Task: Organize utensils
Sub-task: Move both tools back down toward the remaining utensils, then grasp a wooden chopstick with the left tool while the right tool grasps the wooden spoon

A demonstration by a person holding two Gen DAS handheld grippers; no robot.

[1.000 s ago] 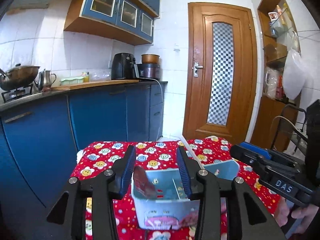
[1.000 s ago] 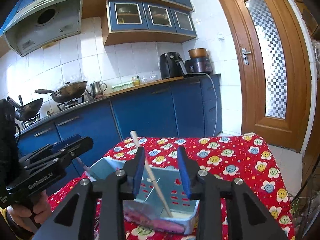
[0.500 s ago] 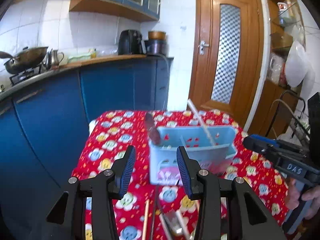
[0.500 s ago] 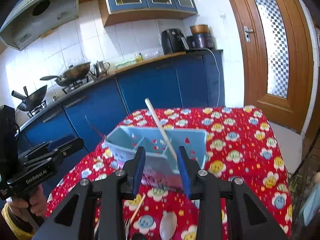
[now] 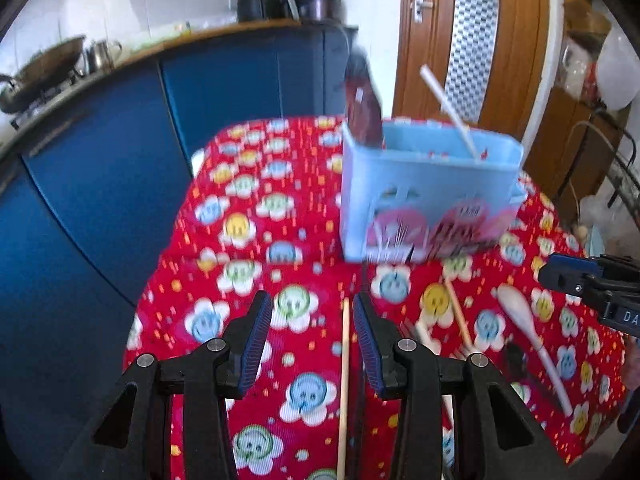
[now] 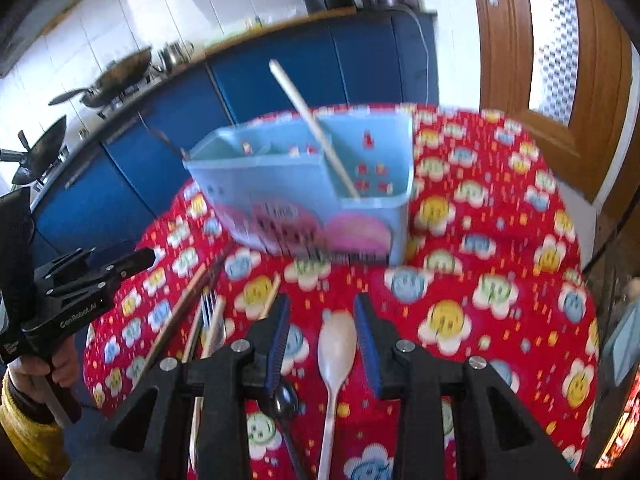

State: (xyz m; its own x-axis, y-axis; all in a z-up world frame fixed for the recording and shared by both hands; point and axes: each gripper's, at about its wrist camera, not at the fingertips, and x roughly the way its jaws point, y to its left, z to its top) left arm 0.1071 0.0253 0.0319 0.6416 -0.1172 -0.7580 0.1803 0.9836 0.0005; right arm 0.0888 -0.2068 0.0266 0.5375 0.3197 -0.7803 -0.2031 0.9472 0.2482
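Observation:
A light blue utensil caddy [image 5: 428, 196] stands on the red flowered tablecloth [image 5: 248, 232], with a dark spoon [image 5: 360, 112] and a pale stick [image 5: 448, 108] leaning in it. It also shows in the right wrist view [image 6: 304, 184]. Loose utensils lie in front of it: a wooden chopstick [image 5: 344, 376], a white spoon [image 5: 532, 336], and in the right wrist view the white spoon [image 6: 336, 348], a fork [image 6: 208, 312] and chopsticks [image 6: 180, 312]. My left gripper [image 5: 312, 320] is open above the chopstick. My right gripper [image 6: 322, 320] is open above the white spoon.
Blue kitchen cabinets [image 5: 100, 152] run behind and left of the table, with a wok [image 5: 36, 76] on the counter. A wooden door [image 5: 476, 40] stands at the back right. The table edge drops off at the left [image 5: 160, 248]. A small dark spoon [image 6: 286, 400] lies under my right gripper.
Both grippers have pulled back from the caddy and tilted down toward the table. The loose utensils in front of the caddy have come into view. Both stay open.

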